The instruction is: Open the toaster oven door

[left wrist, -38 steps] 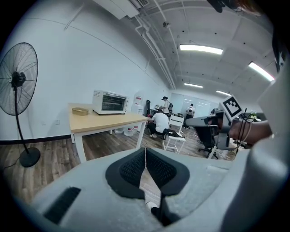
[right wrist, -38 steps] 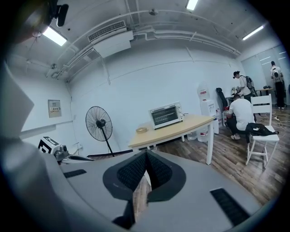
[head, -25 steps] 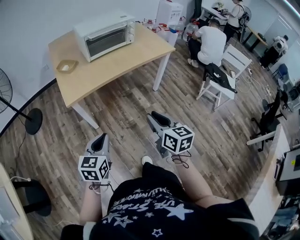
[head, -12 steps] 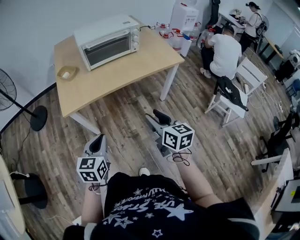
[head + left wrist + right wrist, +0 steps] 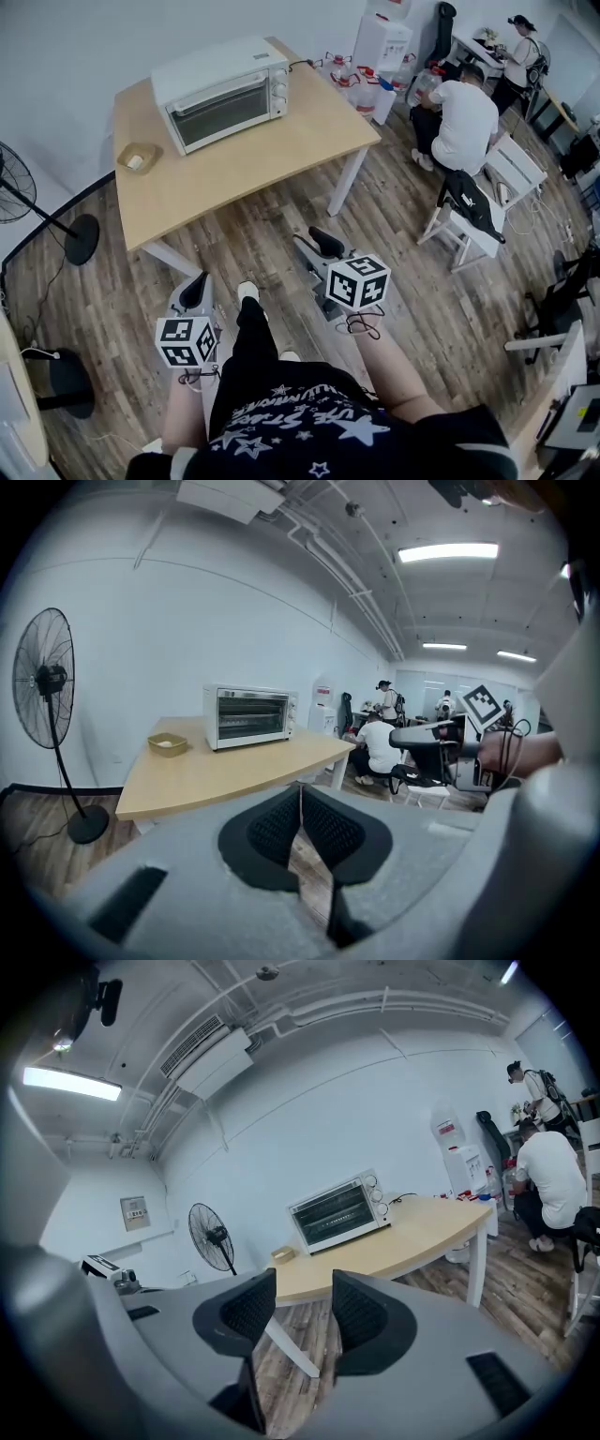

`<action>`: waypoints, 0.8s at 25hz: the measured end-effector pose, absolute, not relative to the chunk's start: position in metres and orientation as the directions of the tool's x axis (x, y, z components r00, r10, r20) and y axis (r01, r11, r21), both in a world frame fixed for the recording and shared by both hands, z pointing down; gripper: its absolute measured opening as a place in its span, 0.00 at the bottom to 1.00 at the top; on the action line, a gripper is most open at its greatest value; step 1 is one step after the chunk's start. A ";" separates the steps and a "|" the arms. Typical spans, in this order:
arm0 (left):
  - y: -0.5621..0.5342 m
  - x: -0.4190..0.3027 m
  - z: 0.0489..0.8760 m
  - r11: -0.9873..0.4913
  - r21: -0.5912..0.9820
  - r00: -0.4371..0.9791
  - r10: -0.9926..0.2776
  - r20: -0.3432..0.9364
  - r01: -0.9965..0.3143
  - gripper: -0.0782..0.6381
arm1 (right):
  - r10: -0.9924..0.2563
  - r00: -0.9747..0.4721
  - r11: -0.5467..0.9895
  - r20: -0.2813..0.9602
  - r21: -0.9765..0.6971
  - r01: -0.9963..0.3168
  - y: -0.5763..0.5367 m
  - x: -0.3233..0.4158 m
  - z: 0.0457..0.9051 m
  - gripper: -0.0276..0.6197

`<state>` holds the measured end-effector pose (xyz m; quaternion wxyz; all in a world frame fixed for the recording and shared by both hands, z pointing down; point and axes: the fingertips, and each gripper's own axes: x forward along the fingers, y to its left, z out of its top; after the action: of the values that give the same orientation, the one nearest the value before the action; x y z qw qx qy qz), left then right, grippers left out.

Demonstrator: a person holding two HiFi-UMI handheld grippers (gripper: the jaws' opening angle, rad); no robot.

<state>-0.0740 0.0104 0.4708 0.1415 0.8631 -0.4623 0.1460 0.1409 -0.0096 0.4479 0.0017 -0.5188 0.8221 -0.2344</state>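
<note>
The white toaster oven [image 5: 223, 92] stands at the back of a light wooden table [image 5: 281, 136], its glass door closed. It also shows far ahead in the left gripper view as the toaster oven [image 5: 249, 716] and in the right gripper view as the toaster oven [image 5: 339, 1211]. Both grippers hang over the wood floor, well short of the table. My left gripper [image 5: 197, 286] is shut with nothing between its pads [image 5: 281, 822]. My right gripper [image 5: 325, 241] is open and empty; its jaws have just been opening, leaving a clear gap between the pads [image 5: 361, 1314].
A small tan tray [image 5: 138, 157] sits on the table left of the oven. A standing fan [image 5: 19, 192] is at the left wall. To the right are a white chair [image 5: 473, 225] draped in black, seated people and a water dispenser [image 5: 382, 42]. My foot [image 5: 247, 292] is between the grippers.
The table and oven have come closer and shifted right in the head view. Both grippers moved forward with the walk, and a foot has stepped out between them.
</note>
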 end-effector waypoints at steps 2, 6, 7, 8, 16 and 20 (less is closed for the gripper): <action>-0.008 -0.075 0.472 -0.532 0.116 0.533 -0.758 0.377 -0.839 0.14 | -0.858 -0.454 0.345 0.242 -0.383 -0.857 -0.025 0.143 0.447 0.33; -0.053 -0.077 0.475 -0.535 0.124 0.539 -0.756 0.371 -0.836 0.14 | -0.865 -0.436 0.328 0.250 -0.376 -0.867 -0.065 0.147 0.448 0.33; -0.066 -0.077 0.475 -0.536 0.125 0.540 -0.757 0.368 -0.835 0.14 | -0.865 -0.431 0.324 0.257 -0.368 -0.871 -0.076 0.148 0.448 0.32; -0.080 -0.078 0.474 -0.535 0.125 0.541 -0.758 0.364 -0.835 0.14 | -0.866 -0.425 0.321 0.264 -0.360 -0.876 -0.088 0.149 0.448 0.32; -0.202 -0.087 0.459 -0.543 0.124 0.551 -0.766 0.333 -0.830 0.14 | -0.878 -0.383 0.276 0.285 -0.352 -0.894 -0.202 0.144 0.442 0.32; -0.251 -0.099 0.454 -0.538 0.125 0.546 -0.768 0.334 -0.834 0.14 | -0.881 -0.376 0.274 0.287 -0.338 -0.900 -0.254 0.137 0.431 0.32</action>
<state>-0.0993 -0.2507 0.4538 0.1360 0.8685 -0.4612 0.1204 0.1372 -0.2538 0.4313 -0.0210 -0.5580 0.7980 -0.2268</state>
